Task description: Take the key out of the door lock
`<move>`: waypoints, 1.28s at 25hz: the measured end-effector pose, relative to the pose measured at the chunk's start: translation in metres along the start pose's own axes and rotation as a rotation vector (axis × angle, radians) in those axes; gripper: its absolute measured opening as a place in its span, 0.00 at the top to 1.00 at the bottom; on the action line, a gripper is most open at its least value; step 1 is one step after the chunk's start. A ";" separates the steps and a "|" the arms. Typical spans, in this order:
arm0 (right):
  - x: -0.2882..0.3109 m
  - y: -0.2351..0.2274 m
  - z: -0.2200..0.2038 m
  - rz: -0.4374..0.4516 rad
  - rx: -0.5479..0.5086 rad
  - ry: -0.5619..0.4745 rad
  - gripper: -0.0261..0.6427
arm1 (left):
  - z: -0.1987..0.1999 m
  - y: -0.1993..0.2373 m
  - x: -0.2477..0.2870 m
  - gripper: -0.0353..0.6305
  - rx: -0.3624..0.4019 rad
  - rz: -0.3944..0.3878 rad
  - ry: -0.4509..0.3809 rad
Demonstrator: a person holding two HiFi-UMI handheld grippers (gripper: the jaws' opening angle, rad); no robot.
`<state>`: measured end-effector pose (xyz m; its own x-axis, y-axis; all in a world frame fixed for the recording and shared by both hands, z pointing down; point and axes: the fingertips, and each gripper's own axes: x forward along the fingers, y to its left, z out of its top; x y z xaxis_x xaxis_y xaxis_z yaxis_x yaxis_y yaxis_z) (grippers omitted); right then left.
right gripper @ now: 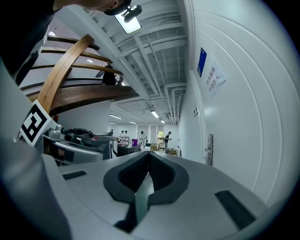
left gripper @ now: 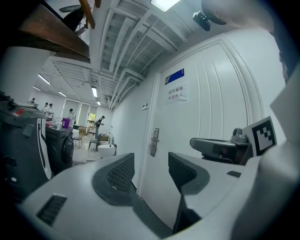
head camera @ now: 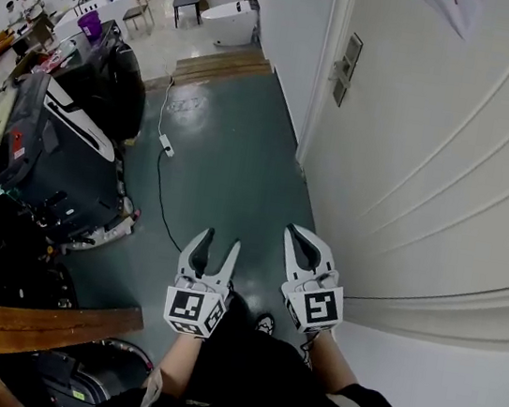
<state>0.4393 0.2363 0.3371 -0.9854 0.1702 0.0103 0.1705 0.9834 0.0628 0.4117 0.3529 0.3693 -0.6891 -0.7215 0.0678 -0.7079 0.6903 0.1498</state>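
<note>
Left gripper (head camera: pixel 219 241) gapes empty and right gripper (head camera: pixel 301 234) sits closed on nothing, both well short of the door lock (head camera: pixel 348 68), so I reckon my reach comes next.

Grey left gripper (head camera: pixel 220 240); grey right gripper (head camera: pixel 308 244); 2 black-and-white marker cubes (head camera: pixel 193 310); black clothing (head camera: pixel 243 376).

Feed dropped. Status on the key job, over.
Left gripper open, right gripper shut, both empty. Silver lock plate on white door ahead; key not discernible. Black floor cable left, off path.

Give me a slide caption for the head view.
Left gripper open, right gripper shut, both empty, low before the white door, far from its lock.
</note>
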 end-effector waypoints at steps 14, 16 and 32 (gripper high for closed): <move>0.153 0.025 -0.005 0.059 -0.029 0.057 0.95 | 0.023 0.135 0.063 0.62 -0.064 0.003 -0.020; 0.175 0.031 -0.004 0.072 -0.033 0.042 0.95 | 0.028 0.154 0.073 0.62 -0.067 -0.005 -0.030; 0.273 0.019 -0.008 0.007 -0.085 0.073 0.95 | 0.042 0.241 0.135 0.62 -0.106 -0.056 -0.026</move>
<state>0.1740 0.3008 0.3493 -0.9822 0.1686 0.0830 0.1794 0.9728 0.1466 0.1417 0.4240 0.3735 -0.6540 -0.7559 0.0309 -0.7258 0.6383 0.2565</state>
